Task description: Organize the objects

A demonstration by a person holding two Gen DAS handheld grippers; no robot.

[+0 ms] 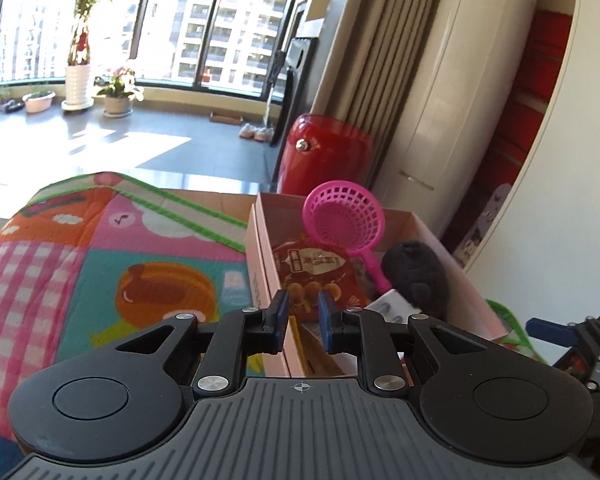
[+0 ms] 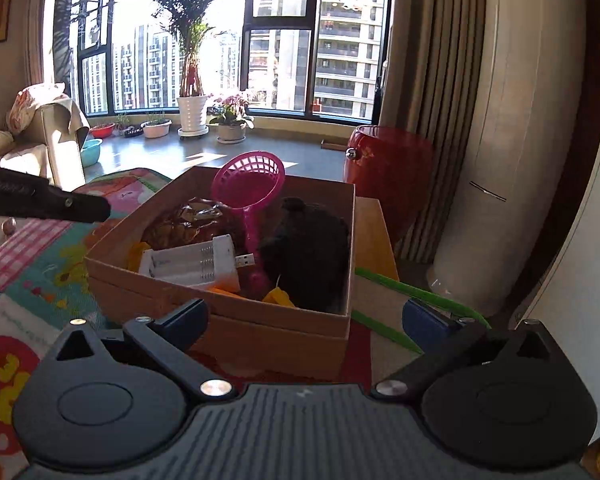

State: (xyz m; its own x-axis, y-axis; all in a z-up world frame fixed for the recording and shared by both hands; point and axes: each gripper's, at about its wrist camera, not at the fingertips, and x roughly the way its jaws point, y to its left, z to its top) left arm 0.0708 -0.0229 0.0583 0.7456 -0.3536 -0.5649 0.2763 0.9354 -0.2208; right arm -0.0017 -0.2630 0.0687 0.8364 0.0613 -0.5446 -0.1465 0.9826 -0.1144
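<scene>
An open pink-brown cardboard box (image 2: 236, 320) (image 1: 260, 276) sits on a colourful play mat (image 1: 100, 264). In it lie a pink plastic sieve scoop (image 2: 250, 184) (image 1: 344, 216), an orange snack bag (image 1: 312, 268) (image 2: 188, 220), a black plush toy (image 2: 312, 248) (image 1: 416, 272) and a white battery charger (image 2: 192, 264). My left gripper (image 1: 304, 312) hovers over the box's near left wall, jaws narrowly apart and empty. My right gripper (image 2: 312, 316) is wide open in front of the box's near wall, empty.
A red cylindrical bin (image 2: 384, 164) (image 1: 324, 156) and beige curtains (image 2: 432, 120) stand behind the box. A white cabinet (image 2: 512, 140) is at the right. Potted plants (image 2: 192, 116) line the window. A sofa (image 2: 32, 140) is at far left.
</scene>
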